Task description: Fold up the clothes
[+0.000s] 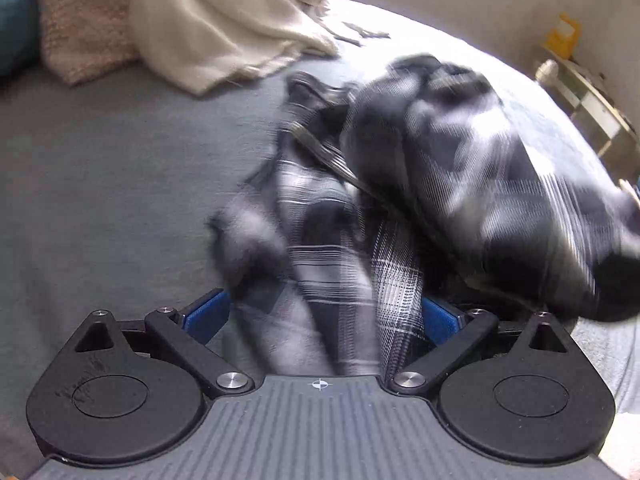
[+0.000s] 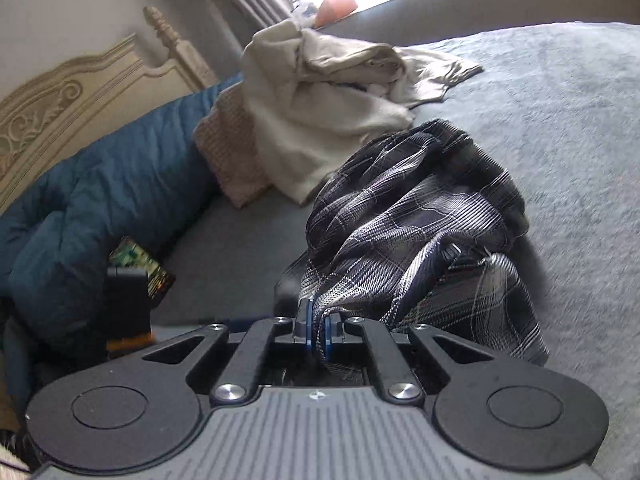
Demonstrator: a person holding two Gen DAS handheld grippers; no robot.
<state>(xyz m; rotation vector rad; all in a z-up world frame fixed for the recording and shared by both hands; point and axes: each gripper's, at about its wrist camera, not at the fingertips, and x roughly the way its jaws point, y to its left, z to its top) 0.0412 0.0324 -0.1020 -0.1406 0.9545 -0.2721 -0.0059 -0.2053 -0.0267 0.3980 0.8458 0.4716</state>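
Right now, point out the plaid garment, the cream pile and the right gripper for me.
plaid garment (image 2: 416, 216), right wrist view, on the bunched middle folds.
cream pile (image 2: 316, 104), right wrist view, on its fuzzy front face.
right gripper (image 2: 317, 338), right wrist view, between the blue pads pinching plaid cloth.

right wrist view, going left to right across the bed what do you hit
blue quilt → pink knit → cream blanket pile → plaid garment, pinched in the right gripper → bare grey bedspread
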